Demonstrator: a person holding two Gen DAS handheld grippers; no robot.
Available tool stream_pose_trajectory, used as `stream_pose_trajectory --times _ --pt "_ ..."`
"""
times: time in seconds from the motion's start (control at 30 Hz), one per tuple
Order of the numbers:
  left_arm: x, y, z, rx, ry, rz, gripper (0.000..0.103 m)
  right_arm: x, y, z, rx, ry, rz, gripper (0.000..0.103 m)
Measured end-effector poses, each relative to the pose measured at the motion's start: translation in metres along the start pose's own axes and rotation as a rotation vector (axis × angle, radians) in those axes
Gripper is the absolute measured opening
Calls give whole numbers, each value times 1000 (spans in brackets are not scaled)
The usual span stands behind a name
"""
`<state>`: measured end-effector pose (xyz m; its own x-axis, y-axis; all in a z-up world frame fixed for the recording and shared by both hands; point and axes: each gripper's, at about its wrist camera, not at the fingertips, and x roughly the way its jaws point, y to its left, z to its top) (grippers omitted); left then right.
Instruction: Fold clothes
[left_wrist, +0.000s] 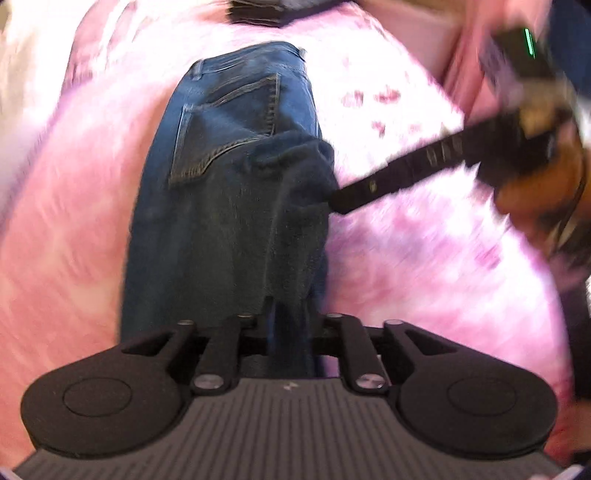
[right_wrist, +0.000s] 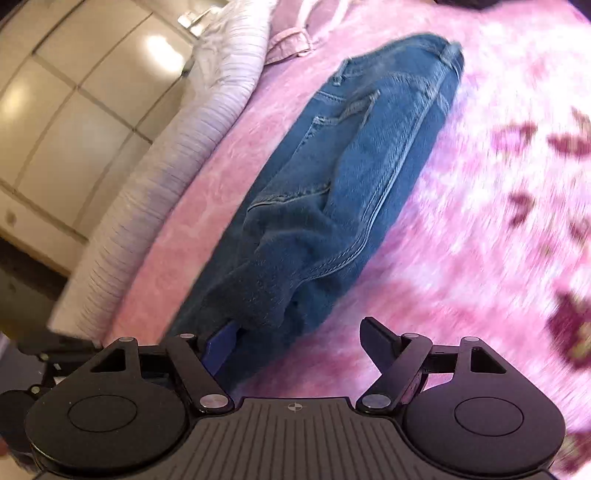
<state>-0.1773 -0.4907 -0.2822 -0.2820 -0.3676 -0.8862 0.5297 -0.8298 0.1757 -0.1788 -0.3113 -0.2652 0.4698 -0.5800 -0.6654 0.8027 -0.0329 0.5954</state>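
Observation:
A pair of blue jeans (left_wrist: 229, 147) lies lengthwise on a pink bedspread (left_wrist: 406, 240), back pocket up, with the leg end folded up over it. My left gripper (left_wrist: 291, 332) is shut on the leg fabric, which hangs between its jaws. My right gripper (left_wrist: 343, 201) reaches in from the right and touches the folded edge. In the right wrist view the jeans (right_wrist: 354, 173) stretch away and my right gripper (right_wrist: 295, 339) is open, its right finger (right_wrist: 376, 339) over the bedspread beside the jeans and the left one hidden under the denim.
The bedspread (right_wrist: 480, 221) has dark red flower prints at the right. A white ribbed blanket (right_wrist: 166, 177) runs along the bed's left edge, with a tiled floor (right_wrist: 74, 110) beyond. A dark object (left_wrist: 269, 11) lies at the far end of the bed.

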Motion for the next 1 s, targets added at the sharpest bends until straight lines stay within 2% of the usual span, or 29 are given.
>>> stream_pose_trajectory --times 0.07,0.13,0.17,0.27,0.37,0.43,0.5,0.6,0.67,0.7,0.77,0.83,0.87,0.93,1.0 --pt "11 -14 3 95 23 86 16 1 0 1 -3 7 -22 78" --pt "18 -17 5 124 28 107 13 2 1 -1 -11 17 -38 78" --pt "17 -13 6 94 23 102 7 0 3 -7 -25 25 -45 78" --pt "0 16 3 -110 -27 28 3 7 14 -20 -83 62 -45 78" --pt "-11 41 -6 -256 -72 -59 1 21 25 -26 -95 69 -37 79" --pt "-13 52 -7 -306 -88 -90 1 33 28 -24 -63 33 -43 79" --pt "-14 55 -7 -313 -93 -102 1 47 31 -19 -30 -12 -64 80" --pt "-16 52 -6 -284 -84 -93 1 61 35 -15 -54 -63 -134 79" --pt "-15 48 -5 -252 -79 -98 1 54 38 -14 -105 -103 -244 79" --pt "-14 43 -5 -220 -75 -101 2 42 36 -14 -99 -126 -316 79" --pt "-10 29 -6 -128 -61 -108 2 11 23 -17 -37 -155 -362 79" --pt "-4 12 -8 -35 -31 -110 1 -10 15 -22 3 -163 -417 71" --pt "0 4 -10 6 -14 -113 1 -18 8 -24 50 -156 -435 62" --pt "6 -8 -13 63 10 -115 1 -29 -8 -26 140 -138 -449 61" --pt "9 -20 -16 133 17 -79 3 -33 -15 -25 163 -119 -384 61"
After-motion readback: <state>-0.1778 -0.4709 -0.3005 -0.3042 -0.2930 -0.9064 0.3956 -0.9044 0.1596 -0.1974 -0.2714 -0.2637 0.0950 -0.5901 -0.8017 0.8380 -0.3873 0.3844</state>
